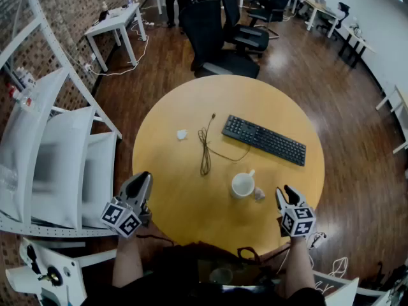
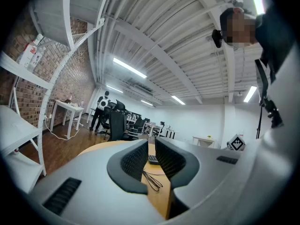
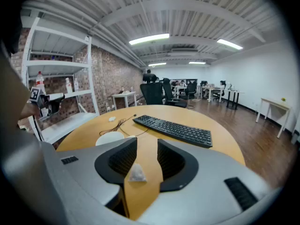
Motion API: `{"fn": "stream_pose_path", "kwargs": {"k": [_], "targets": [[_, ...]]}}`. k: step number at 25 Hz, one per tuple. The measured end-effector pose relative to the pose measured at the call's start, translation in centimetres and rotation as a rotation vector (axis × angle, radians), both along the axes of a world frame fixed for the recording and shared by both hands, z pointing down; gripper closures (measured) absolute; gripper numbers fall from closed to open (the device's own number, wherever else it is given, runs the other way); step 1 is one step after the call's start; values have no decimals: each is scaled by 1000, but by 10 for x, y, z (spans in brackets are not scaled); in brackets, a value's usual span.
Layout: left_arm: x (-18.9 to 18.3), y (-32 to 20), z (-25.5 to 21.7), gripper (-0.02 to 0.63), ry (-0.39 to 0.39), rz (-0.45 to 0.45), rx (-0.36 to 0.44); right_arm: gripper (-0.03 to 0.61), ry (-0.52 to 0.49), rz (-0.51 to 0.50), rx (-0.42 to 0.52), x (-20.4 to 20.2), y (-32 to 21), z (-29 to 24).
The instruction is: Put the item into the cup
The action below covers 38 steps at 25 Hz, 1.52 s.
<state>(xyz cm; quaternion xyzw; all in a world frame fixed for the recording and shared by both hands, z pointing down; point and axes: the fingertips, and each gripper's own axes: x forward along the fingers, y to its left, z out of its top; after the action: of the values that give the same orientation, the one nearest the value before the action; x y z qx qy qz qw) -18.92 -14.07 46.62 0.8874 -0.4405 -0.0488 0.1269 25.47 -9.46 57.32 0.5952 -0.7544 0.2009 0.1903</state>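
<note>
Where the small pale item (image 1: 259,194) lies on the round wooden table (image 1: 191,203), it is seen just beside the white cup (image 1: 243,185), on the side toward the right gripper (image 1: 285,194). In the right gripper view the item (image 3: 137,173) is framed between the two jaws of the right gripper (image 3: 146,153), which are held apart; it rests on the tabletop close to one pad, and no grip on it can be made out. The cup (image 3: 110,138) is glimpsed over that jaw.

Beyond the cup, a black keyboard (image 1: 264,139) and a coiled dark cable (image 1: 205,146) are laid on the table, with a small white scrap (image 1: 182,134) well apart from both.

At the table's near edge the left gripper (image 1: 137,190) is held. Its jaws, in the left gripper view (image 2: 151,149), are parted by a narrow gap with nothing between them.
</note>
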Motion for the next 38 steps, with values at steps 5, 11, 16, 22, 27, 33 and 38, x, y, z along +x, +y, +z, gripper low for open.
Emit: {"fn": "stream_pose_path", "kwargs": {"k": [5, 11, 16, 22, 27, 33, 38], "targets": [[-8, -4, 10, 563, 25, -26, -24, 437, 89, -75, -161, -21, -13, 41], [-18, -3, 24, 563, 11, -57, -61, 380, 131, -182, -330, -41, -20, 88], [-22, -5, 34, 563, 4, -72, -88, 380, 173, -208, -412, -48, -28, 116], [-19, -8, 45, 563, 5, -80, -118, 380, 234, -216, -480, -46, -35, 139], [-14, -9, 50, 563, 4, -73, -141, 380, 242, -216, -502, -44, -34, 149], [-7, -12, 47, 563, -21, -42, -136, 428, 212, -206, -519, -40, -26, 147], [-1, -16, 40, 563, -18, -17, -121, 453, 143, -176, -462, -38, -22, 127]]}}
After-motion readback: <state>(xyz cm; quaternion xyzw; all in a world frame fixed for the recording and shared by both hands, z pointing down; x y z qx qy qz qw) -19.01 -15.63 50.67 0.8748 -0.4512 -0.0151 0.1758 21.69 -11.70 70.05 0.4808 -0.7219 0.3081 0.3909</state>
